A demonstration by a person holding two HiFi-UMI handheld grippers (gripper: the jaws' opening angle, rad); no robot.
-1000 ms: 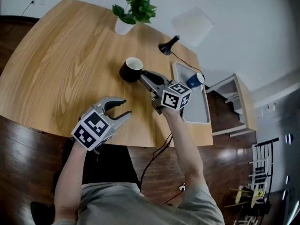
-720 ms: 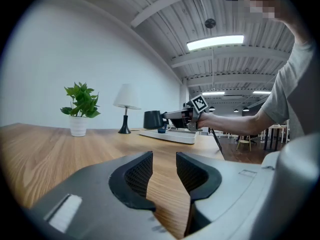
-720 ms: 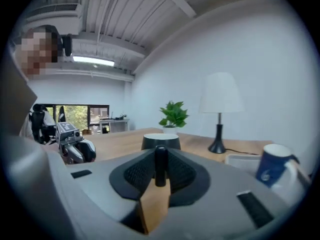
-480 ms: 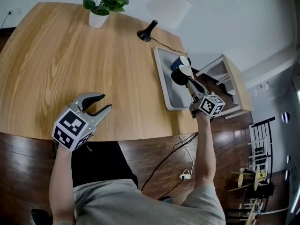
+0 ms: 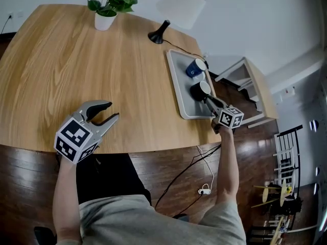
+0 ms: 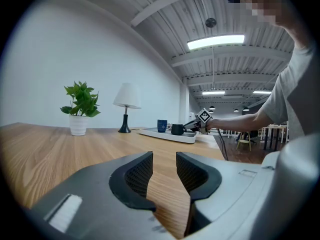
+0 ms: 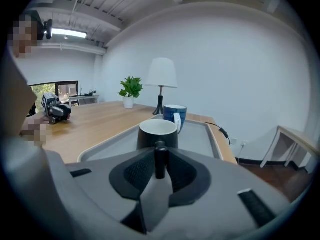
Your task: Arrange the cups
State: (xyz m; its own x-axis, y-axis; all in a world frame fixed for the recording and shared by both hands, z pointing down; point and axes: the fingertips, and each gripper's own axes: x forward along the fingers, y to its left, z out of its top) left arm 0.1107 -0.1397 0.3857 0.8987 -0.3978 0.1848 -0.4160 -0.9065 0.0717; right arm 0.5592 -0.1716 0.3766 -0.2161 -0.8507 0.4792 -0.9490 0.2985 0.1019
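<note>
Jaws of the right gripper (image 7: 160,166) are clamped on the handle of the black cup (image 7: 158,134), which sits straight ahead of them over the tray (image 5: 176,80). The aim is likely to set it just short of the blue cup (image 7: 175,115) beyond. The left gripper (image 5: 108,112) waits with its jaws apart and empty above the table (image 5: 76,60). A second ago the black cup was out on the bare table.

Light wooden table with rounded edge (image 5: 76,70) carries a grey rectangular tray (image 5: 184,97) (right edge), green plant in white pot (image 5: 106,20) and black-footed, white-shaded lamp (image 5: 159,33) along the far side.
</note>
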